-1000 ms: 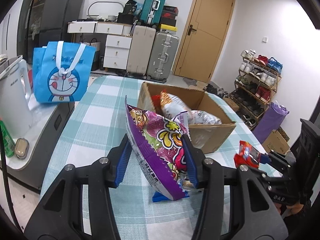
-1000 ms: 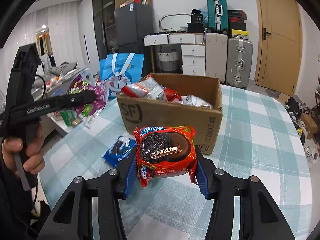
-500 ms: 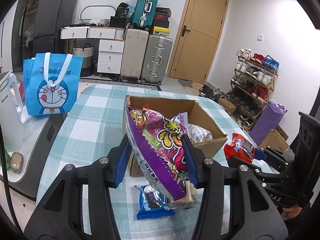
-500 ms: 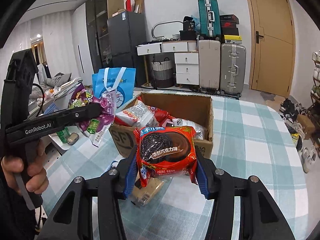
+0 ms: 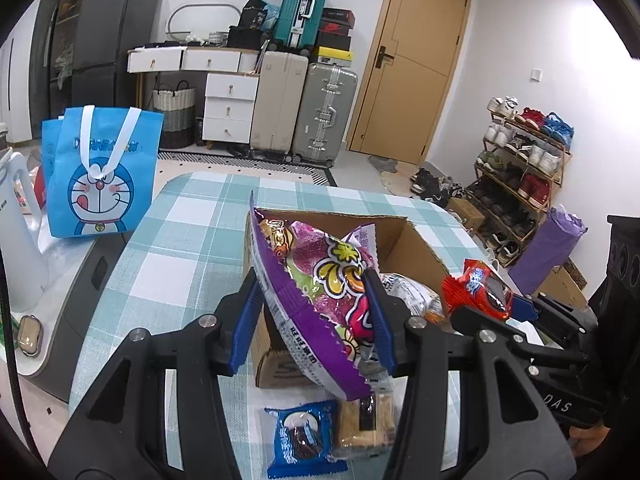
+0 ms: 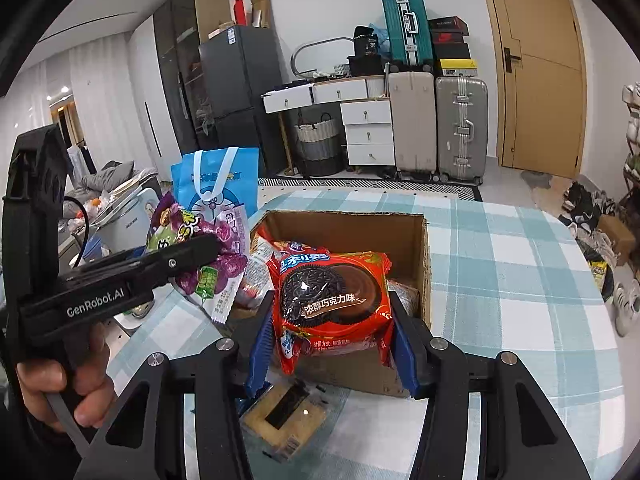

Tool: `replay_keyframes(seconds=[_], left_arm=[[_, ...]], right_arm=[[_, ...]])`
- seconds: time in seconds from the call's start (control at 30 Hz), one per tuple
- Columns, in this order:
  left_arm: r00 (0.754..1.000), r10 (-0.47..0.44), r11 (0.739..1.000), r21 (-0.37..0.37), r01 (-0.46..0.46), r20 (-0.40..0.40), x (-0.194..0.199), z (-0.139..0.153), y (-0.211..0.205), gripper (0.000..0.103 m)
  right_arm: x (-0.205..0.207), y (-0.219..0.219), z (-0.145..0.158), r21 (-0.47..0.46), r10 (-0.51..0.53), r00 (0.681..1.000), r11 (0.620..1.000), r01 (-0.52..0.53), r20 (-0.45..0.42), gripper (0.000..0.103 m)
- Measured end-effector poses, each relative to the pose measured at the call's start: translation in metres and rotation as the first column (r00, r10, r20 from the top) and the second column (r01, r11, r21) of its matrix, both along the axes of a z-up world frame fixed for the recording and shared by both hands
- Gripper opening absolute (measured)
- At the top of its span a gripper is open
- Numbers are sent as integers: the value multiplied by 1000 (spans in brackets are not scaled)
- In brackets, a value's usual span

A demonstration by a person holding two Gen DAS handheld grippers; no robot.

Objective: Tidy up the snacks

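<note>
My left gripper (image 5: 312, 320) is shut on a purple snack bag (image 5: 316, 292) and holds it above the near edge of an open cardboard box (image 5: 404, 236). My right gripper (image 6: 330, 332) is shut on a red Oreo pack (image 6: 332, 300), held above the box's near wall (image 6: 360, 376). The box (image 6: 424, 264) holds several snack bags. The left gripper with the purple bag (image 6: 196, 248) shows at left in the right wrist view. The red pack (image 5: 478, 290) shows at right in the left wrist view.
On the checked tablecloth (image 5: 168, 248) in front of the box lie a small blue Oreo pack (image 5: 302, 438) and a tan cracker pack (image 5: 364, 424), the latter also in the right wrist view (image 6: 286, 412). A blue Doraemon bag (image 5: 100, 176) stands left of the table.
Both grippers have risen and moved forward with their packs, now over the box's near edge. The blue pack and cracker pack on the table have come more into view below.
</note>
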State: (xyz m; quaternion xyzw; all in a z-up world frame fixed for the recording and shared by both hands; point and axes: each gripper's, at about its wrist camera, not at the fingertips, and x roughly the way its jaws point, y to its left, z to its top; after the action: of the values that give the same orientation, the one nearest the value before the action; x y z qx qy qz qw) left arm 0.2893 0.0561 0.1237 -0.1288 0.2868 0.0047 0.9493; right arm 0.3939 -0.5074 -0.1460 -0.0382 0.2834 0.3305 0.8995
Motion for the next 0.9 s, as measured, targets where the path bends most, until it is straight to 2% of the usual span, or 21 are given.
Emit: replay_keyframes(seconds=[0.2, 0.43, 0.53, 0.63, 0.7, 0.9], left_arm=[[1000, 18, 1000, 5, -18, -16, 24, -5, 1, 46], [999, 28, 996, 85, -26, -25, 42, -19, -11, 47], [999, 29, 996, 88, -25, -35, 48, -22, -12, 47], [999, 10, 998, 66, -7, -45, 47, -23, -10, 47], [999, 4, 997, 72, -1, -41, 43, -21, -9, 48], [1000, -22, 996, 90, 22, -6, 25, -9, -7, 76]], right_arm=[[23, 16, -6, -24, -20, 1000, 1000, 20, -20, 51], [37, 37, -23, -98, -41, 999, 994, 39, -14, 52], [42, 42, -30, -131, -47, 999, 990, 45, -14, 55], [36, 41, -30, -136, -47, 999, 989, 49, 14, 67], [31, 35, -28, -120, -42, 999, 992, 45, 29, 80], [16, 18, -19, -104, -49, 997, 993, 55, 65, 96]])
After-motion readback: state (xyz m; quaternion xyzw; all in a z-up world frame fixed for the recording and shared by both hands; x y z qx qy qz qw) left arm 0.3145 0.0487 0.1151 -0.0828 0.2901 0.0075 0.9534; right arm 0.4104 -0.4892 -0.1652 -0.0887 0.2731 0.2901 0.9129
